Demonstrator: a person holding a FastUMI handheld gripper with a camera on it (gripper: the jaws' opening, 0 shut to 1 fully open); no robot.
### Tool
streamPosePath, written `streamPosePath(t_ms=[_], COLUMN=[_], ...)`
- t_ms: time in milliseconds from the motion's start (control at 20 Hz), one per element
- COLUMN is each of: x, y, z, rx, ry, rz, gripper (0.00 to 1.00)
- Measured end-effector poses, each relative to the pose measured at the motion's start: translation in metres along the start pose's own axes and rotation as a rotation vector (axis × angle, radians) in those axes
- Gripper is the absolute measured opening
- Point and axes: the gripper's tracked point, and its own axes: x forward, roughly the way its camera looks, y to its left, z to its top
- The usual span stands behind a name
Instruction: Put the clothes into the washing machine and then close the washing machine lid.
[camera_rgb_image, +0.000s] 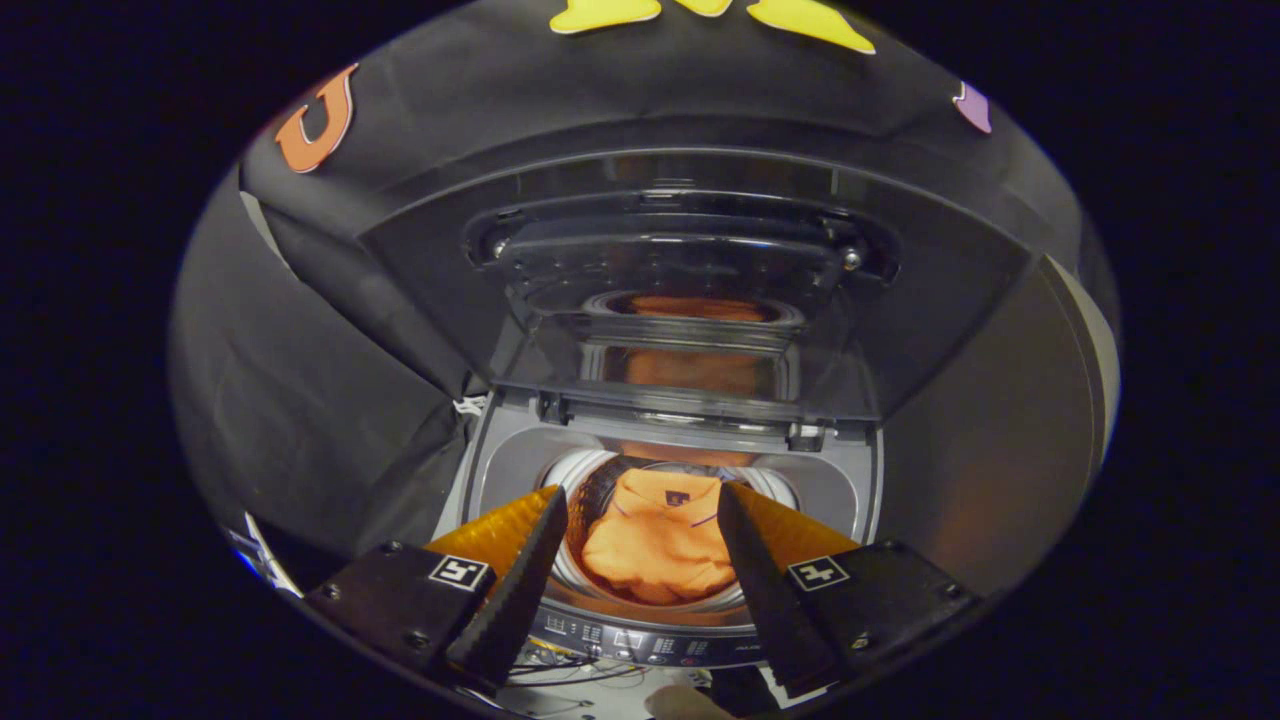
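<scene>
Two fingers (642, 500) spread apart, holding nothing, orange garment (655, 535) in washing machine (500, 470) drum, lid (690, 290) raised, black cloth wall (300, 400) behind.

The gripper (643, 495) is held above the washer (860, 480), its two fingers pointing forward and down toward the open drum (590, 490). The fingers (520, 560) stand wide apart, one to each side of the drum's mouth, their tips level with each other and touching nothing. The gap between them is free of any grip. Each finger base carries a small square marker (458, 572).
</scene>
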Motion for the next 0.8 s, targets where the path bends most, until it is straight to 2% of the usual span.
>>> streamPosePath(t_ms=[400, 600, 800], x=[-0.015, -0.042, -0.075], y=[-0.005, 0.000, -0.004], z=[0.004, 0.017, 0.048], rx=[-0.021, -0.019, -0.065], ry=[-0.044, -0.125, -0.232], rz=[-0.028, -0.013, -0.030], gripper=[0.94, 0.94, 0.94])
